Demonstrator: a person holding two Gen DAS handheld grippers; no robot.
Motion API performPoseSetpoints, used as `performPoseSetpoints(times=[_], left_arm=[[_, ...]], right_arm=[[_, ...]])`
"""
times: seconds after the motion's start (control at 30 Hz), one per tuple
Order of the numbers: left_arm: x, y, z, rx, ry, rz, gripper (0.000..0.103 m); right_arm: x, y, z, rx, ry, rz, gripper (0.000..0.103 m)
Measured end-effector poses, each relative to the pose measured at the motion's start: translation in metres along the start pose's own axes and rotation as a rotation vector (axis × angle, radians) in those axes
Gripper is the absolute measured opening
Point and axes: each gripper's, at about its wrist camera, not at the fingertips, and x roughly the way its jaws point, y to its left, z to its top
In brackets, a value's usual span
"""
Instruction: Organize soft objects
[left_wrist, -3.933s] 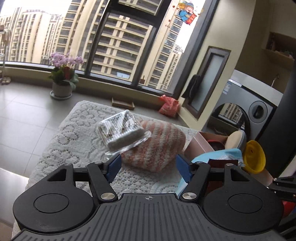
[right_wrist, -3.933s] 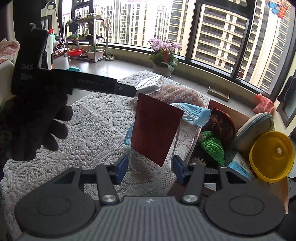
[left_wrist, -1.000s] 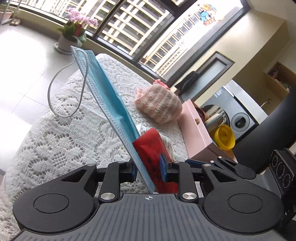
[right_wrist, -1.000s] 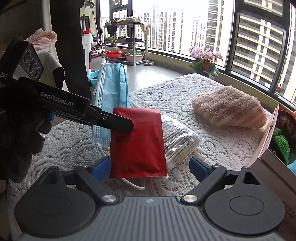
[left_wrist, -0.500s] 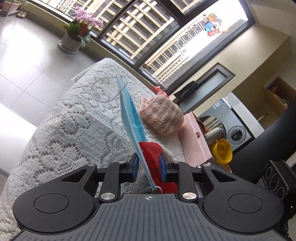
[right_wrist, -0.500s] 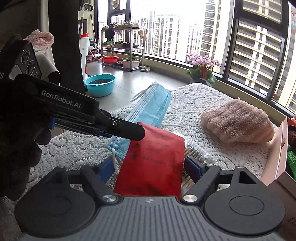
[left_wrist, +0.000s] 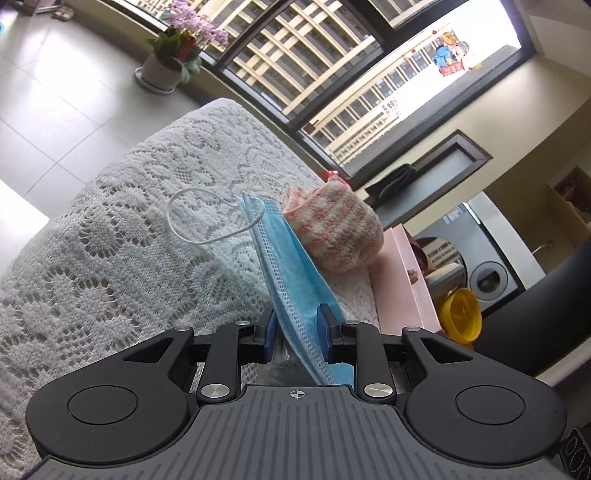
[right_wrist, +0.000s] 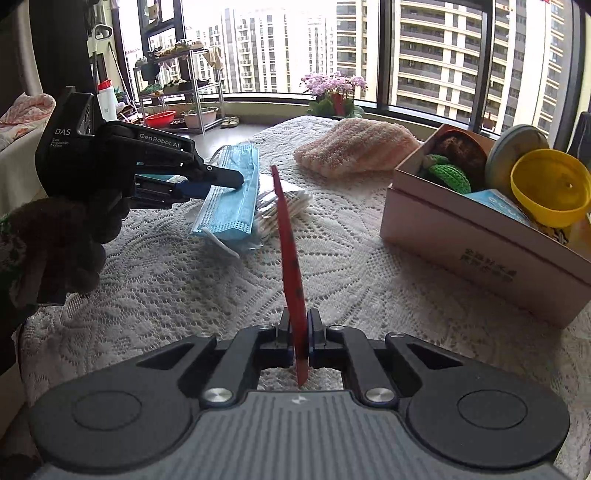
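Left claw (left_wrist: 295, 338) closing on blue mask (left_wrist: 291, 266), right claw (right_wrist: 298, 338) pinching edge-on red packet (right_wrist: 291, 258)

Tall windows (right_wrist: 436, 55), daylight; tiled floor (left_wrist: 55, 92); washing machine (left_wrist: 487, 273); metal shelf rack (right_wrist: 177, 85).

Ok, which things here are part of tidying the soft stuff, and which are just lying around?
Part of the job:
- blue face mask, in the closing left gripper
- red packet, clamped in the right gripper
- knitted pink pouch
- cardboard box

Lying about:
- flower pot
- red basin
- metal rack
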Motion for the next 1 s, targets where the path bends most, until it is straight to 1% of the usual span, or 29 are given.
performPoseSetpoints(times=[0.1, 0.17, 0.2, 0.23, 0.27, 0.3, 0.33, 0.4, 0.47, 0.57, 0.6, 0.63, 0.67, 0.7, 0.77, 0.9, 1.0], left_arm=[[0.01, -0.019, 0.002, 0.078, -0.003, 0.019, 0.02], [0.014, -0.033, 0.0, 0.151, 0.009, 0.024, 0.02], [0.016, -0.042, -0.002, 0.198, 0.019, 0.026, 0.02], [0.018, -0.052, -0.005, 0.249, 0.034, 0.026, 0.02], [0.02, -0.058, -0.008, 0.279, 0.044, 0.026, 0.02], [0.022, -0.069, -0.012, 0.325, 0.058, 0.024, 0.02], [0.024, -0.076, -0.015, 0.358, 0.065, 0.023, 0.02], [0.026, -0.087, -0.02, 0.399, 0.068, 0.023, 0.02], [0.032, -0.097, -0.022, 0.41, 0.071, 0.025, 0.02], [0.038, -0.109, -0.023, 0.451, 0.05, 0.067, 0.02], [0.037, -0.112, -0.023, 0.455, 0.043, 0.058, 0.019], [0.034, -0.114, -0.022, 0.453, 0.039, 0.033, 0.018], [0.03, -0.117, -0.022, 0.453, 0.032, 0.005, 0.015], [0.027, -0.119, -0.023, 0.456, 0.028, -0.014, 0.015], [0.02, -0.127, -0.028, 0.479, 0.022, -0.029, 0.015], [0.008, -0.133, -0.044, 0.495, 0.021, -0.057, 0.014], [-0.007, -0.143, -0.054, 0.549, -0.005, -0.065, 0.013]], right_arm=[[-0.01, -0.021, -0.016, 0.075, 0.017, -0.044, 0.007], [-0.017, -0.039, -0.025, 0.14, 0.001, -0.07, 0.011], [-0.02, -0.045, -0.027, 0.158, -0.005, -0.082, 0.018], [-0.026, -0.053, -0.033, 0.183, -0.023, -0.107, 0.032], [-0.029, -0.057, -0.037, 0.195, -0.038, -0.125, 0.041], [-0.035, -0.062, -0.042, 0.207, -0.06, -0.149, 0.058], [-0.039, -0.065, -0.047, 0.217, -0.078, -0.164, 0.064], [-0.044, -0.07, -0.053, 0.236, -0.095, -0.177, 0.064], [-0.049, -0.075, -0.06, 0.261, -0.109, -0.189, 0.065], [-0.054, -0.082, -0.064, 0.272, -0.13, -0.218, 0.065], [-0.054, -0.082, -0.065, 0.266, -0.132, -0.218, 0.07], [-0.055, -0.082, -0.066, 0.257, -0.129, -0.209, 0.078], [-0.055, -0.082, -0.066, 0.255, -0.124, -0.199, 0.081], [-0.055, -0.082, -0.065, 0.257, -0.123, -0.196, 0.084], [-0.054, -0.08, -0.06, 0.282, -0.122, -0.205, 0.084], [-0.039, -0.084, -0.044, 0.4, -0.095, -0.221, 0.085], [-0.021, -0.079, -0.031, 0.425, -0.062, -0.27, 0.085]])
